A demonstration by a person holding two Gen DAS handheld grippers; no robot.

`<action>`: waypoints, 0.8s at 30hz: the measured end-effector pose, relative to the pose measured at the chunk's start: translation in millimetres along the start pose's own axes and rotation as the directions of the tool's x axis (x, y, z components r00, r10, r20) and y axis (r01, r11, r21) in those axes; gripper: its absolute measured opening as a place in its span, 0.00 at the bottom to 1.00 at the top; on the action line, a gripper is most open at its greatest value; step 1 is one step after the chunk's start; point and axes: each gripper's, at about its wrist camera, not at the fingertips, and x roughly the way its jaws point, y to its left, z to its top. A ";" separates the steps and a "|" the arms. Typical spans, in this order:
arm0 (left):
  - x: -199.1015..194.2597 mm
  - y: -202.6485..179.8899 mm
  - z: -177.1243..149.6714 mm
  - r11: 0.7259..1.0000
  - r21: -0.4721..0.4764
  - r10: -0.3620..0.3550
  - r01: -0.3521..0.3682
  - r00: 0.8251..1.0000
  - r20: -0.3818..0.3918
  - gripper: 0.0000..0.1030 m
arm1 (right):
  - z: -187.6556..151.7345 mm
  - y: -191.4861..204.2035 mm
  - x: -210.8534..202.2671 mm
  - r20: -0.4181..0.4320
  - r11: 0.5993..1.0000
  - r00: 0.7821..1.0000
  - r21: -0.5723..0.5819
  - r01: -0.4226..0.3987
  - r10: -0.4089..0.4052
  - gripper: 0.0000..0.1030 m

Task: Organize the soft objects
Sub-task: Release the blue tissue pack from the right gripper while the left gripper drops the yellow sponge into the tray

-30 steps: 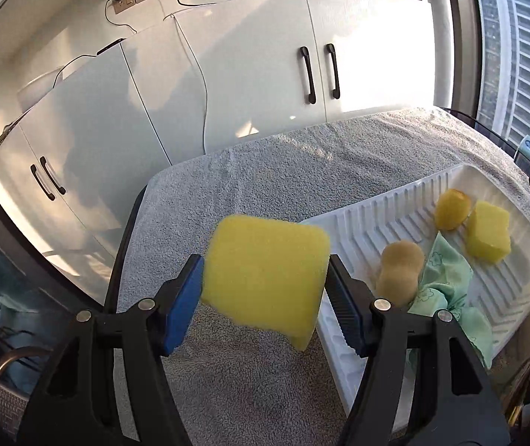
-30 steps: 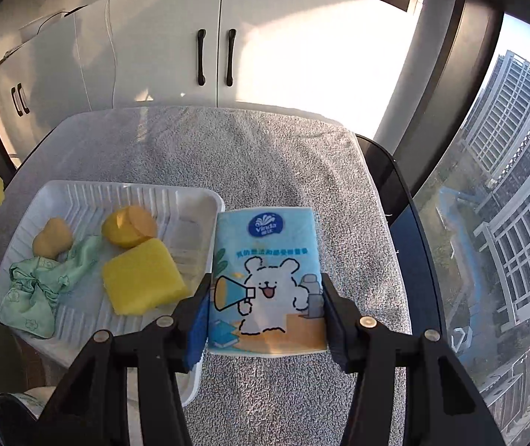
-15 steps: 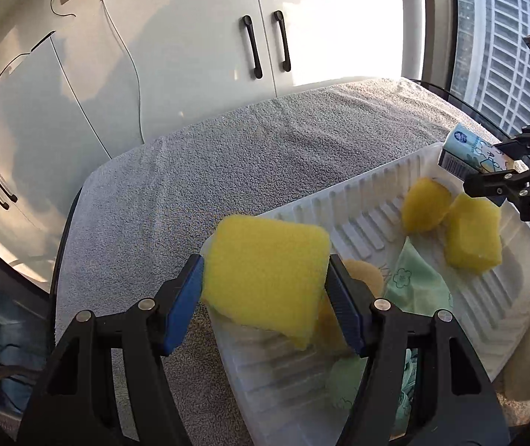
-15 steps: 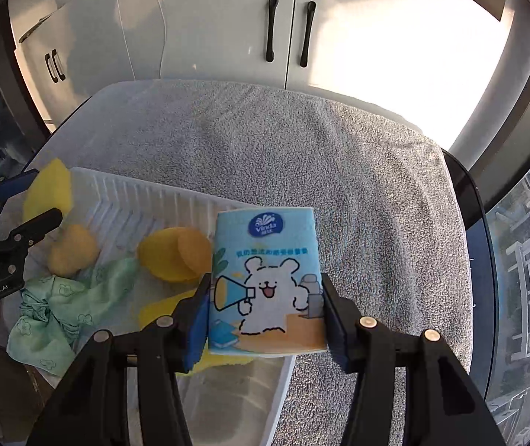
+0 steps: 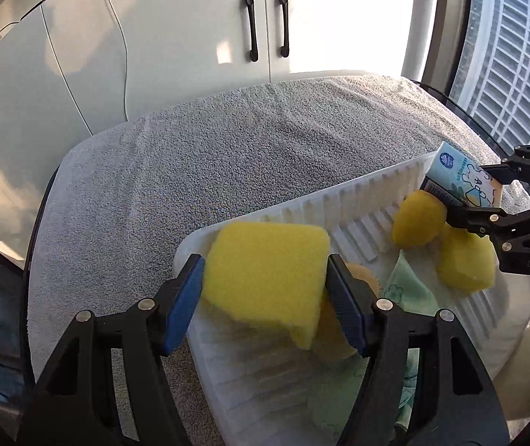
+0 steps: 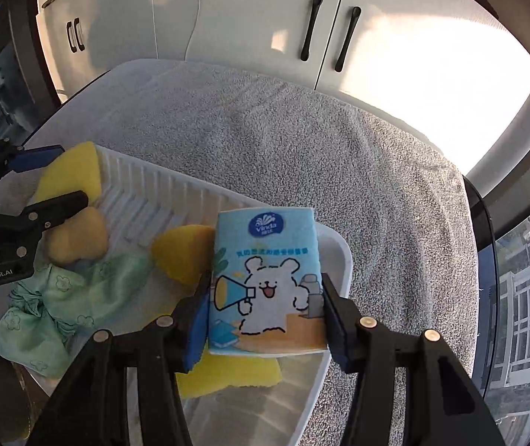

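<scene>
Yellow sponge [image 5: 265,271], tissue pack [image 6: 266,282] over tray [image 6: 153,193]

Left claw [image 5: 265,290] angled downward, pads clamped on a load, right claw [image 6: 263,319] likewise clamped

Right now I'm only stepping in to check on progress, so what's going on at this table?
A person is gathering soft items into a white ribbed tray on a grey towel. The left hand-held gripper holds a square yellow sponge over the tray's left end. The right hand-held gripper holds a blue tissue pack over its right end. Already in the tray: a green cloth, a tan sponge and two more yellow sponges. Neither held item is released yet.
</scene>
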 end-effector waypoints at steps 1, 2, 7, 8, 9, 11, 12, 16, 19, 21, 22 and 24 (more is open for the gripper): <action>0.2 1.2 0.7 1.000 -0.011 -0.008 0.008 1.000 -0.005 0.63 | 0.1 -1.6 0.9 -0.010 1.000 1.000 0.007 0.004 -0.004 0.54; 0.0 1.8 1.0 1.000 -0.019 -0.010 0.010 1.000 -0.007 0.63 | -0.8 -3.1 1.0 -0.014 1.000 1.000 0.014 -0.001 0.001 0.54; -0.7 7.3 1.8 0.997 -0.066 -0.037 0.036 0.999 -0.020 0.72 | -5.0 -1.1 -2.2 -0.003 1.000 1.000 0.007 -0.003 0.003 0.54; -1.0 8.3 2.2 0.996 -0.079 -0.054 0.052 0.998 -0.022 0.72 | -5.3 -0.3 -2.5 -0.001 1.000 1.000 0.004 0.001 -0.001 0.54; -0.4 9.4 2.3 0.993 -0.092 -0.071 0.069 0.997 -0.024 0.72 | -5.5 0.7 -2.7 -0.001 1.000 1.000 0.003 0.002 -0.002 0.54; 0.2 10.9 1.6 0.991 -0.108 -0.083 0.080 0.996 -0.025 0.72 | -5.2 1.1 -3.2 -0.004 1.000 1.000 0.004 0.003 -0.003 0.54; 0.8 11.2 1.5 0.990 -0.113 -0.083 0.079 0.996 -0.029 0.72 | -5.2 0.8 -3.6 -0.004 1.000 1.000 0.005 -0.002 0.002 0.54; -1.6 13.2 0.3 0.987 -0.131 -0.101 0.097 0.995 -0.027 0.72 | -4.9 1.3 -6.6 -0.010 1.000 1.000 0.003 -0.008 0.008 0.64; -3.9 13.2 -0.7 0.985 -0.139 -0.107 0.102 0.994 -0.026 0.72 | -6.3 1.9 -14.7 0.018 1.000 1.000 -0.010 -0.018 0.018 0.69; -6.8 12.9 -1.9 0.985 -0.140 -0.108 0.104 0.994 -0.020 0.72 | -7.0 3.1 -22.6 0.044 1.000 0.999 -0.020 -0.016 0.017 0.70; -8.9 12.7 -2.2 0.984 -0.143 -0.110 0.107 0.994 -0.013 0.72 | -7.4 3.1 -26.4 0.058 1.000 0.998 -0.021 -0.014 0.016 0.73; -15.2 13.4 -2.0 0.980 -0.156 -0.122 0.123 0.992 0.013 0.72 | -8.5 4.1 -33.3 0.076 1.000 0.997 -0.024 -0.016 0.017 0.81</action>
